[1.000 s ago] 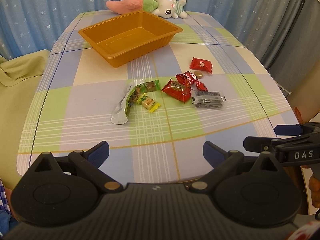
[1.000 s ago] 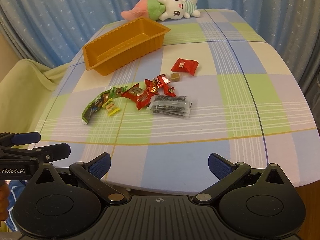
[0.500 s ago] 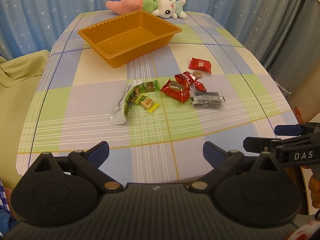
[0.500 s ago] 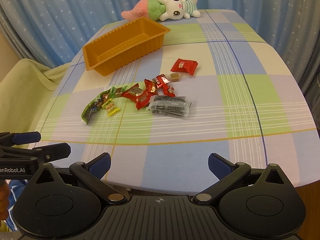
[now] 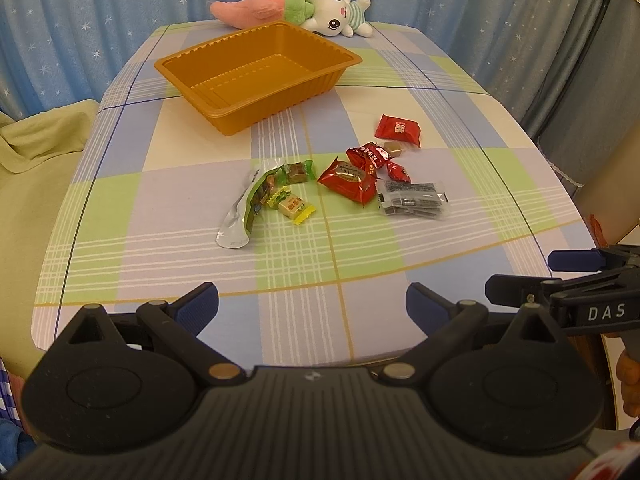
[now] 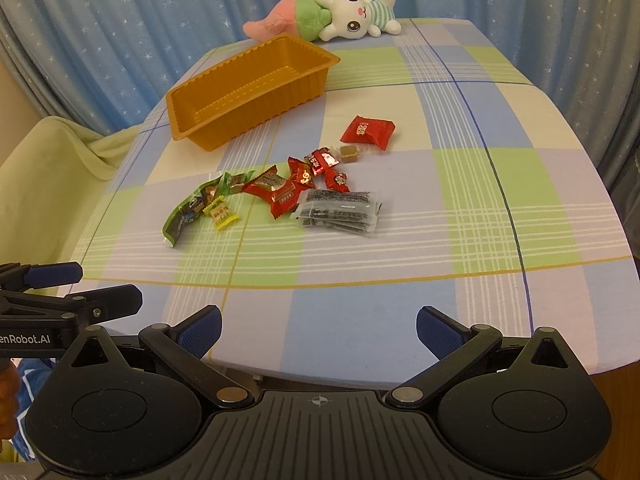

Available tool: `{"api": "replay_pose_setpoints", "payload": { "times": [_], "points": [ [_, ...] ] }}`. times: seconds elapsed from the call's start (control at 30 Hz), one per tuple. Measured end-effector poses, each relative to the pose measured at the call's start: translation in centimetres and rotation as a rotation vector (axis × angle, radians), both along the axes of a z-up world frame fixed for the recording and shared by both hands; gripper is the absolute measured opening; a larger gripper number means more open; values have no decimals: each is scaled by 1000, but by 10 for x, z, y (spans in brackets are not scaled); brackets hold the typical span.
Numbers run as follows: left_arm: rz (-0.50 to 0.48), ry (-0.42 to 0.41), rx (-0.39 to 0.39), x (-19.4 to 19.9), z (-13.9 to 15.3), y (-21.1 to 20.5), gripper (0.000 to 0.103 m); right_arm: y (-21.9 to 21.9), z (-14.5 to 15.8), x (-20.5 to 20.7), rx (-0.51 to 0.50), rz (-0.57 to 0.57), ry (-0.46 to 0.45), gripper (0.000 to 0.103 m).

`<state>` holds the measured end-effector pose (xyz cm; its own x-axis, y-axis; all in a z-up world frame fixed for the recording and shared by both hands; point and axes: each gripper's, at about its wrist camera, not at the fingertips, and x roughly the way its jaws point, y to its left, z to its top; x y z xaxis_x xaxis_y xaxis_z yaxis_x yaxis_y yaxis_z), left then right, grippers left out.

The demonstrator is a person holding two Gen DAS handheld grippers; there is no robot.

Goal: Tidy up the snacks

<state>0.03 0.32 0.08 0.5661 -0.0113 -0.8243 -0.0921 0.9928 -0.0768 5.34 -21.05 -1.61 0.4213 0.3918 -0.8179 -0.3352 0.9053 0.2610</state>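
Both grippers, left gripper (image 5: 312, 304) and right gripper (image 6: 318, 326), wide open and empty; risk of overlapping snacks (image 5: 348, 180) dragging neighbours short of orange tray (image 5: 192, 65).

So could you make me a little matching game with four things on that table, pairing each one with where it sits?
Things:
1. orange tray
2. plush rabbit
3. clear packet
4. yellow candy

Places:
A. far edge of the table, behind the tray
B. right end of the snack pile
C. far left, with nothing in it
D. beside the long green wrapper

Pairs: 1-C, 2-A, 3-B, 4-D
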Motion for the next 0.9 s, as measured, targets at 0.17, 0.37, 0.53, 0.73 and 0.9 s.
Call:
{"api": "replay_pose_setpoints", "payload": {
  "times": [0.17, 0.37, 0.53, 0.73, 0.9],
  "points": [
    [1, 0, 2, 0, -1, -1, 100, -4, -2, 2, 1, -1, 0, 103],
    [3, 6, 4, 0, -2, -4, 100, -1, -2, 5, 1, 4, 2, 103],
    [7, 12, 0, 6, -2, -2, 100, 1, -2, 8, 2, 6, 3, 103],
    [19, 17, -7, 10, -2, 1, 100, -1, -4, 13, 5, 13, 11, 103],
    [46, 16, -2, 14, -2, 5, 100, -2, -7, 27, 12, 24, 28, 103]
  ]
}}
